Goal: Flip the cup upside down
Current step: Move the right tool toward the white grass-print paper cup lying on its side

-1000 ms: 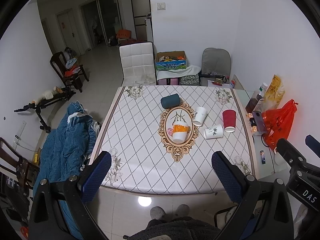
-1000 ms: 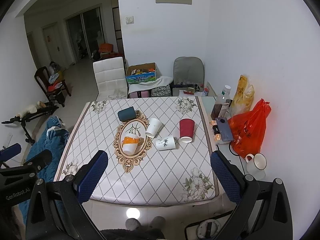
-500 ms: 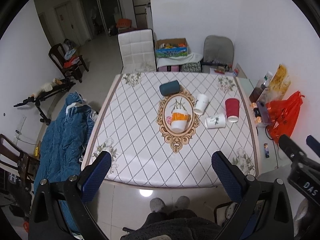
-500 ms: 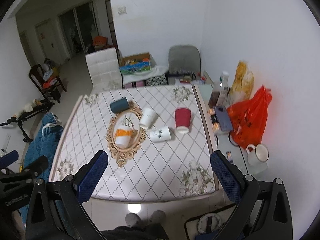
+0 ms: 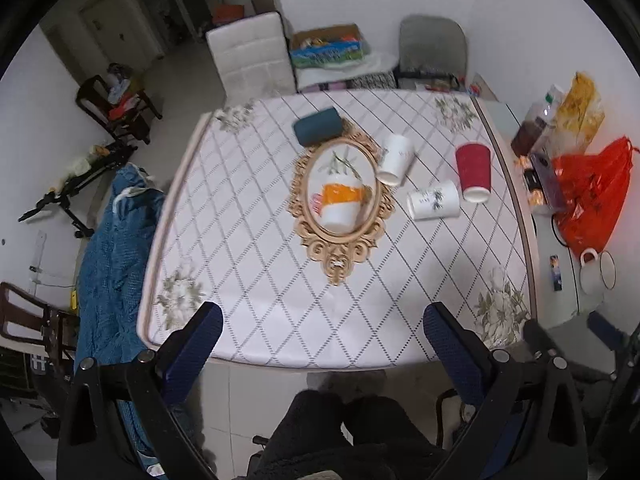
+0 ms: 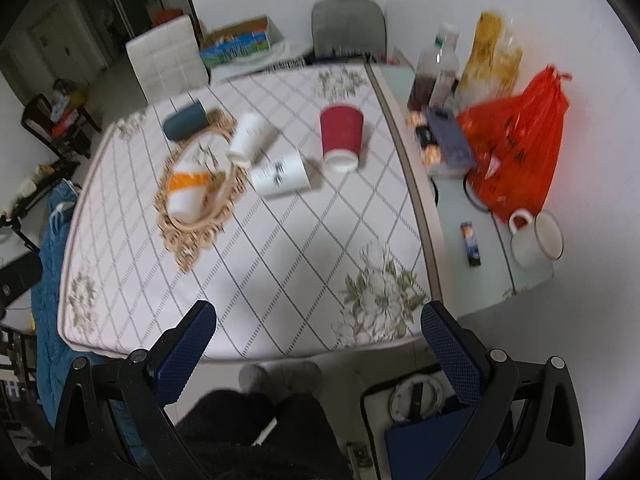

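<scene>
The desk (image 5: 248, 240) with a diamond-pattern cloth is seen from above in both views. Both hand-held grippers are held high, short of the near desk edge, over the person's dark-clothed legs. The left hand-held gripper (image 5: 322, 336) is spread wide with nothing between its blue pads; the right hand-held gripper (image 6: 318, 332) is likewise wide apart and empty.

A red plastic bag (image 6: 516, 148) sits on the side surface right of the desk, contents not discernible. An oval gold-framed mirror (image 5: 340, 236) lies flat mid-desk, with an orange-banded cup (image 5: 340, 202) on its glass; whether it stands or lies cannot be told. A dark teal cup (image 5: 318, 126) lies on its side just beyond the mirror's far edge. A red cup (image 5: 474, 172) is seen to the right, rim toward the near side; upright or inverted cannot be told. A white cup (image 5: 394, 158) sits tilted just right of the mirror, and a white cup with leaf print (image 5: 434, 200) lies on its side between it and the red cup, near both.

A white enamel mug (image 6: 538, 238), inside not legible, is seen far right in both views. Only the right wrist view shows a dark bottle (image 6: 430, 74) clearly and round scales (image 6: 416, 396) on the floor. Only the left wrist view shows the blue quilt (image 5: 112, 248) fully, left of the desk.
</scene>
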Available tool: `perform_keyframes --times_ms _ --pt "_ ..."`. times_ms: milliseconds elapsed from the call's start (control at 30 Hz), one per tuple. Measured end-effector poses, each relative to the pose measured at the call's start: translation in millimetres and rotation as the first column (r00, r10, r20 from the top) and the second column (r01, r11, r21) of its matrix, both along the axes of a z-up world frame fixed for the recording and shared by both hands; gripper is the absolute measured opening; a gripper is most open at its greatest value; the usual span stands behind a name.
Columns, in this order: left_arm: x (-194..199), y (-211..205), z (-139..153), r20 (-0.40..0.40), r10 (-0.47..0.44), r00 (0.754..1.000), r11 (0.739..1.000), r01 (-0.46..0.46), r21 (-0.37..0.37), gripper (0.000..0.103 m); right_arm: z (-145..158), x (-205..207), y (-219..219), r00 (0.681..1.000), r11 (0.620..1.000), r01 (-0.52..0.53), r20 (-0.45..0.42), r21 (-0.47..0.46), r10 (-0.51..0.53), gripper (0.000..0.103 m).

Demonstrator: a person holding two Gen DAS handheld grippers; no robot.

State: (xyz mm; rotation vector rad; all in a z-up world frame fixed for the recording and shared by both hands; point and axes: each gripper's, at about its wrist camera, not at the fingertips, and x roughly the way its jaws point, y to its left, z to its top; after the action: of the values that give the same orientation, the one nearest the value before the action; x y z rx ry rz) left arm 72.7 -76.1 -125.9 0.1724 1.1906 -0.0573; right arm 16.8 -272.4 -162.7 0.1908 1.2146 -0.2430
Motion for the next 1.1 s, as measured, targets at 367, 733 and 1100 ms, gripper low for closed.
perform_keyframes --times_ms 367,733,1100 --pt "64 -40 -58 -0.107 -0.116 0.988 0.992 0.120 0.041 0.103 -79 29 -21 0.986 0.995 0.097 -0.138 0.014 -0.094 0.103" --pt "144 -70 -122 -0.222 -0.202 0.954 0.974 0.220 0.057 0.103 -151 67 -28 0.953 0.987 0.151 -0.272 0.056 -0.131 0.103" --pt "208 -99 -168 -0.286 -0.263 0.922 0.954 0.292 0.064 0.103 -195 110 -41 0.926 0.979 0.191 -0.345 0.075 -0.155 0.103"
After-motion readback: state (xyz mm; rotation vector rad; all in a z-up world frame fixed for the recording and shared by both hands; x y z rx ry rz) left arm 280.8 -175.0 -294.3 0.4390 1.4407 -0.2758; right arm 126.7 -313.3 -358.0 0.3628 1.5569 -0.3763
